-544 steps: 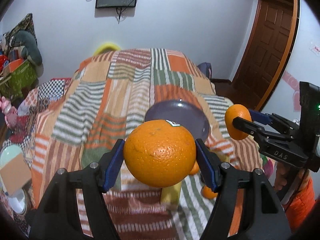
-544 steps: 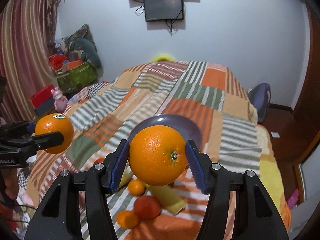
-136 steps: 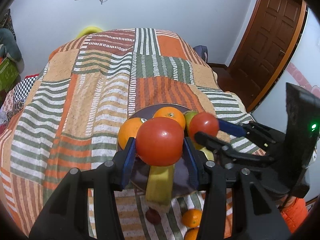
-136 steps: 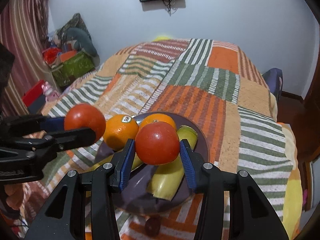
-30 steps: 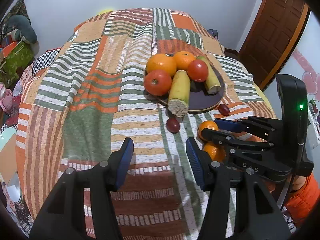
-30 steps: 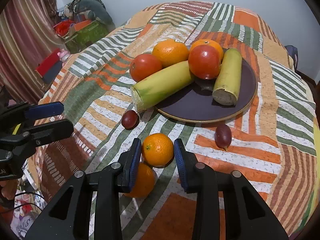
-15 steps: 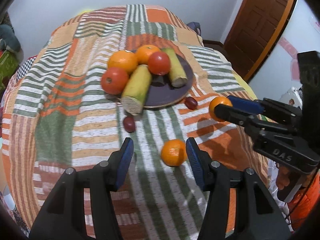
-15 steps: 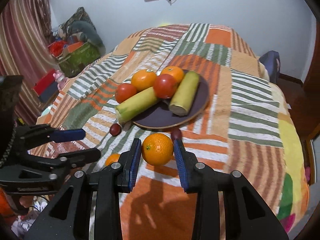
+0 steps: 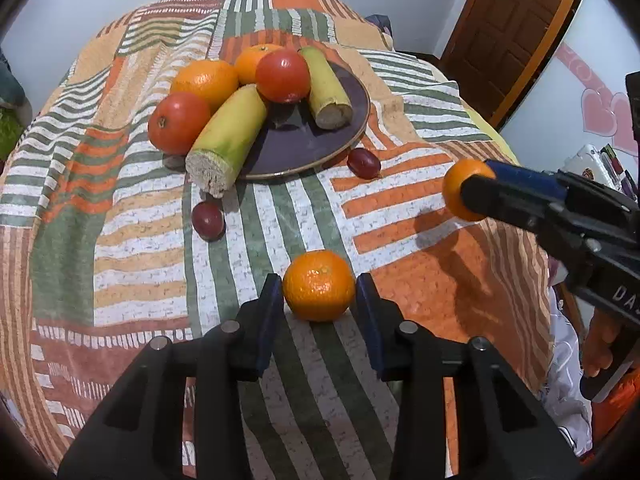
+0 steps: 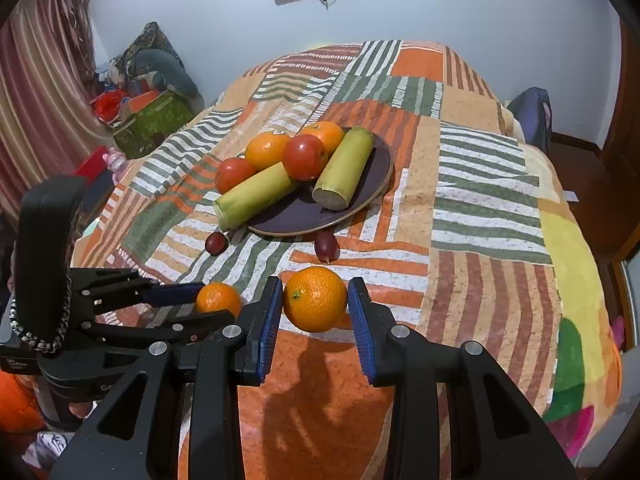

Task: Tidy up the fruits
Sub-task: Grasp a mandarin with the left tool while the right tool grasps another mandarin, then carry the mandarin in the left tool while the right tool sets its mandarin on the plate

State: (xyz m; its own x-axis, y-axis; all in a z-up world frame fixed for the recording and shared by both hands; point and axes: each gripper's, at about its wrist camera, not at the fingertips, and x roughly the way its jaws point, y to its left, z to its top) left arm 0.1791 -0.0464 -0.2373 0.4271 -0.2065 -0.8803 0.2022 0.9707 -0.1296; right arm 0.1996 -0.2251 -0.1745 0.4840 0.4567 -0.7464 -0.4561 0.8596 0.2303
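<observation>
My left hand-held gripper (image 9: pixel 319 305) is closing around a mandarin (image 9: pixel 319 285) lying on the bed; my right hand-held gripper (image 10: pixel 314 307) holds another mandarin (image 10: pixel 315 298) aloft, the plate (image 10: pixel 381 176) ahead.

Plate (image 10: pixel 384 176): crowded on your left half with oranges, tomatoes and two corn cobs (image 10: pixel 256 194); bare dark patch at its near right.
Near rim: two grapes (image 10: pixel 216 242) lie just outside it, with a gap of quilt (image 10: pixel 480 216) between them.
Left cob: overhangs the rim toward you.
Right of plate: open quilt.
Between grippers and plate: striped cloth, only the grapes in your way.
</observation>
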